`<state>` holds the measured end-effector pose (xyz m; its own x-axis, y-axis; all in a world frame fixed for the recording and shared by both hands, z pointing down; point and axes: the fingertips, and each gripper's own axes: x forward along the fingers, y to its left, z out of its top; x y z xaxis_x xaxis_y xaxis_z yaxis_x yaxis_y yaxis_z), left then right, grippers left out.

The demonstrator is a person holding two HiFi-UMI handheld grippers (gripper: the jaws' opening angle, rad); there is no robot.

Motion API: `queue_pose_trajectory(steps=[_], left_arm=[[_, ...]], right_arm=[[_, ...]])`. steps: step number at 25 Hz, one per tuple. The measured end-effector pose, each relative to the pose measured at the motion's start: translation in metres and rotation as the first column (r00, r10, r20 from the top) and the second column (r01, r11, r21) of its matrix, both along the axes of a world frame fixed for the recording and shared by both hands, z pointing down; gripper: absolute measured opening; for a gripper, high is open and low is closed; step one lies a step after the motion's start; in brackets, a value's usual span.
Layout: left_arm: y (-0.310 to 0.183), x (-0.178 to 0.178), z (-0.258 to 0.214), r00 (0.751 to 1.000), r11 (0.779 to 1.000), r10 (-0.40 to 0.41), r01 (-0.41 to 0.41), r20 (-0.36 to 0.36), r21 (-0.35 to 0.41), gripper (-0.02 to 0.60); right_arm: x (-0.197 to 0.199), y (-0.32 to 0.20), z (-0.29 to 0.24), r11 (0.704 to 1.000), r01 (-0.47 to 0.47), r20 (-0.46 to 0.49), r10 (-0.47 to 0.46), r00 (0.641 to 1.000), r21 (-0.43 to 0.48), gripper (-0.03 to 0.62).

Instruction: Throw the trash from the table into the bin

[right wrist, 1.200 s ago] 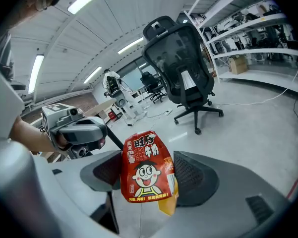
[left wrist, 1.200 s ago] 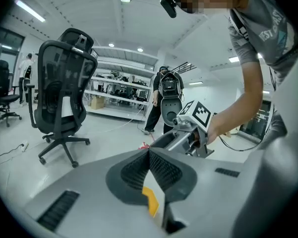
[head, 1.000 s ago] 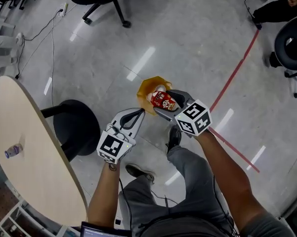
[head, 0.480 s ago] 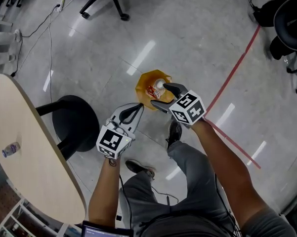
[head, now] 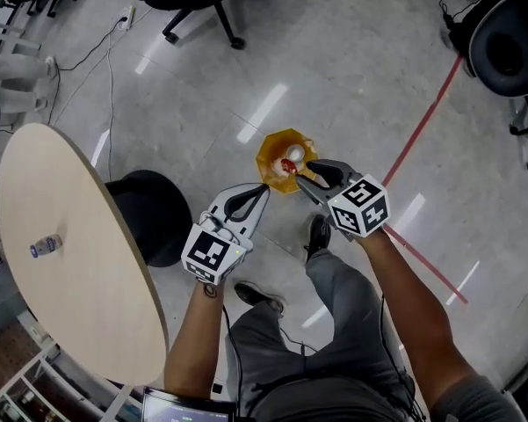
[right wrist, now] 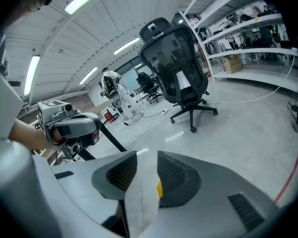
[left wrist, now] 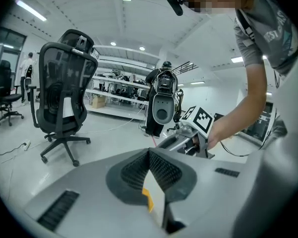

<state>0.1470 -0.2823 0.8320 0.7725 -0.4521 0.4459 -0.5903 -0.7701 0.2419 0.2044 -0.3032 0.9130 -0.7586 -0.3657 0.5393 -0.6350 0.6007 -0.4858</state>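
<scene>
One red-and-white packet (head: 289, 160) (its print is too small to read) lies inside the single yellow plastic bin (head: 273, 145) on the grey floor (head: 351, 77). One small bottle (head: 46, 247) lies on the beige oval table (head: 83, 271). The left gripper (head: 263, 190) has its jaws pressed together and empty, while the right gripper (head: 307, 173) has just been closing, with a narrow gap and nothing between its jaws.

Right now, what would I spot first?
The orange bin on the grey floor, with red-and-white trash in it. Both grippers hang by it: the left gripper shut, the right gripper open and empty, its jaws having just been closing. A small bottle sits on the tan table at the left.
</scene>
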Motion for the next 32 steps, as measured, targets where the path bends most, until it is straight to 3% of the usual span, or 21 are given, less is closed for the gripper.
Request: queue_pose_trajectory(steps=[2,3,14,24,26,30,32], left_arm=[[0.003,0.001,-0.026,1.000,1.000,0.009,-0.009,-0.001,0.016,0.041],[0.006,0.001,-0.040,1.000,1.000,0.013,-0.013,-0.001,0.025,0.041],[0.046,-0.009,-0.200,0.998,0.983,0.058,-0.056,-0.004,0.177,0.041],[0.093,-0.033,-0.343,0.997,0.945,0.072,-0.062,-0.019,0.321,0.041],[0.100,-0.042,-0.373,0.997,0.933,0.071,-0.059,-0.021,0.356,0.041],[0.120,-0.060,-0.423,0.996,0.882,0.088,-0.082,0.010,0.464,0.041],[0.136,-0.073,-0.445,0.997,0.868,0.078,-0.075,0.013,0.492,0.041]], right_arm=[[0.005,0.001,-0.034,0.999,-0.032,0.011,0.032,0.999,0.038,0.036],[0.008,0.002,-0.052,0.997,-0.048,0.021,0.047,0.999,0.057,0.012],[0.018,0.033,-0.252,0.947,-0.174,0.116,0.147,0.982,0.270,0.011],[0.004,0.080,-0.419,0.879,-0.157,0.116,0.116,0.986,0.450,0.011],[-0.004,0.088,-0.453,0.864,-0.147,0.120,0.101,0.988,0.482,0.011],[-0.017,0.112,-0.504,0.833,-0.121,0.110,0.073,0.991,0.539,0.011],[-0.023,0.129,-0.525,0.821,-0.105,0.096,0.061,0.993,0.562,0.011]])
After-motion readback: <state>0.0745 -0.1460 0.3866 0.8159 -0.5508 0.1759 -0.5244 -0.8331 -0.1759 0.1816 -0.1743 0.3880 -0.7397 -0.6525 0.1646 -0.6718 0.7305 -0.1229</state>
